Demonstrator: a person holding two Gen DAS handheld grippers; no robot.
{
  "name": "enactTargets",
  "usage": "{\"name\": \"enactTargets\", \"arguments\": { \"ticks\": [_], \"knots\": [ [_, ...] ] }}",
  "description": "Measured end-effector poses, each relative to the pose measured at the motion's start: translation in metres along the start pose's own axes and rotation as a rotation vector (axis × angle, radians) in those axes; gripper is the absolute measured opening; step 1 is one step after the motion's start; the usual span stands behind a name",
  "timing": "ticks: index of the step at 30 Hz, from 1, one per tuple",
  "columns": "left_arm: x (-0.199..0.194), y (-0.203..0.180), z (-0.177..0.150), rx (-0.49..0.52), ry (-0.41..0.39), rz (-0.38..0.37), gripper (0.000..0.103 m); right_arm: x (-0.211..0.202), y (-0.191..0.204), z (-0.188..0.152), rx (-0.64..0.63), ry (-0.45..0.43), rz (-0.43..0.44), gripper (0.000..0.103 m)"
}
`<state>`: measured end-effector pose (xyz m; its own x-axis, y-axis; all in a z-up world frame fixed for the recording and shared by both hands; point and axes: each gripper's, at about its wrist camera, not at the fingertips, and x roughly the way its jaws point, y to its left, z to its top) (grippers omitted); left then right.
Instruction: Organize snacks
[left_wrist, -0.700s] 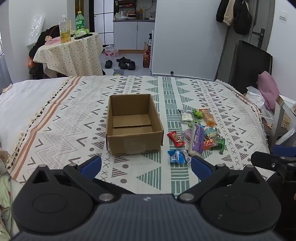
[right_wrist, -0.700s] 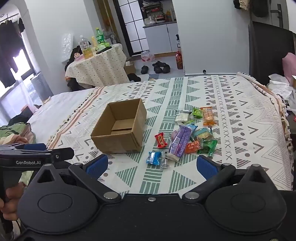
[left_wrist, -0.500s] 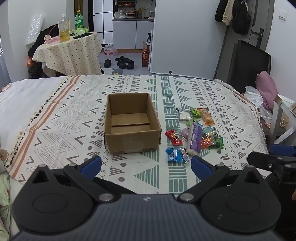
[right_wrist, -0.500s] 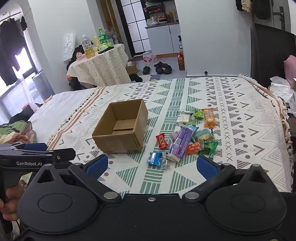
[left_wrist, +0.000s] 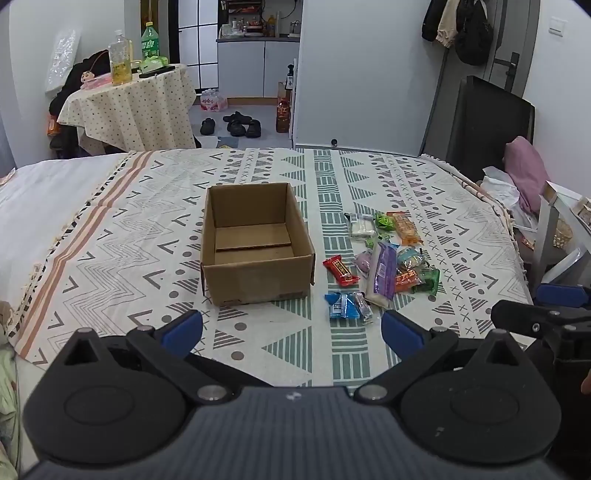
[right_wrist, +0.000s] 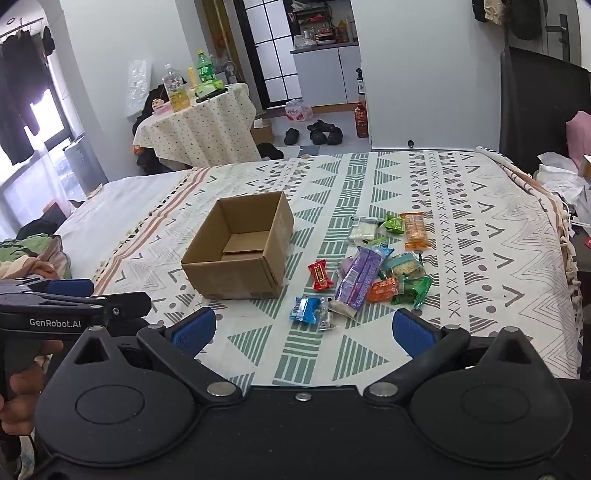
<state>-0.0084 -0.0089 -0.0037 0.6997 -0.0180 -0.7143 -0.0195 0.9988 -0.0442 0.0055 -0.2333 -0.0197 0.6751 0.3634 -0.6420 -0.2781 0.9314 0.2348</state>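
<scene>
On the patterned bedspread (left_wrist: 147, 229): an open cardboard box (left_wrist: 255, 243), nothing visible inside but its folded bottom flaps. Just right of the box, apart from it, a loose pile of snacks (left_wrist: 384, 258): a red bar (left_wrist: 340, 271) nearest the box wall, a blue packet (left_wrist: 341, 304) beside the box's near right corner, a long purple packet (left_wrist: 382, 273) past the red bar, orange and green packets farther right still. Print on the wrappers too small to read.

On the side of the left claw, seen at the left edge of the right wrist view: "GenRobot.AI" in white letters. Behind the box, on the far floor, a red bottle (left_wrist: 283, 116) with a label showing one large white character.

Left claw (left_wrist: 291, 328): blue pads spread as wide as they go, nothing between them, held over the near edge of the bedspread in front of the box. Right claw (right_wrist: 303, 328): equally wide, also bare, touching nothing, hanging nearer than the snacks.

Only in the right wrist view: a hand (right_wrist: 22, 380) gripping the left claw's handle, and a bright window far left of the box. Only in the left wrist view: coats hanging on the far wall, up and right of the box.
</scene>
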Motion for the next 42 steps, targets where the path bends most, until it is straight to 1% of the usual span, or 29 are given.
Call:
{"name": "enactTargets", "arguments": {
  "ticks": [11,17,22,42],
  "knots": [
    [-0.001,-0.005,0.001,0.003,-0.003,-0.02,0.102,-0.002,-0.008,0.001,0.012,-0.005,-0.009,0.103],
    [-0.003,-0.004,0.002,-0.012,-0.003,-0.056,0.102,-0.004,-0.009,0.001,0.011,-0.012,-0.014,0.103],
    [-0.005,-0.004,0.004,-0.015,-0.015,-0.068,0.102,-0.005,-0.012,0.002,0.017,-0.016,-0.016,0.103],
    [0.0,-0.006,0.004,-0.017,0.001,-0.051,0.103,-0.004,-0.018,0.003,0.02,-0.018,-0.026,0.103]
  ]
}}
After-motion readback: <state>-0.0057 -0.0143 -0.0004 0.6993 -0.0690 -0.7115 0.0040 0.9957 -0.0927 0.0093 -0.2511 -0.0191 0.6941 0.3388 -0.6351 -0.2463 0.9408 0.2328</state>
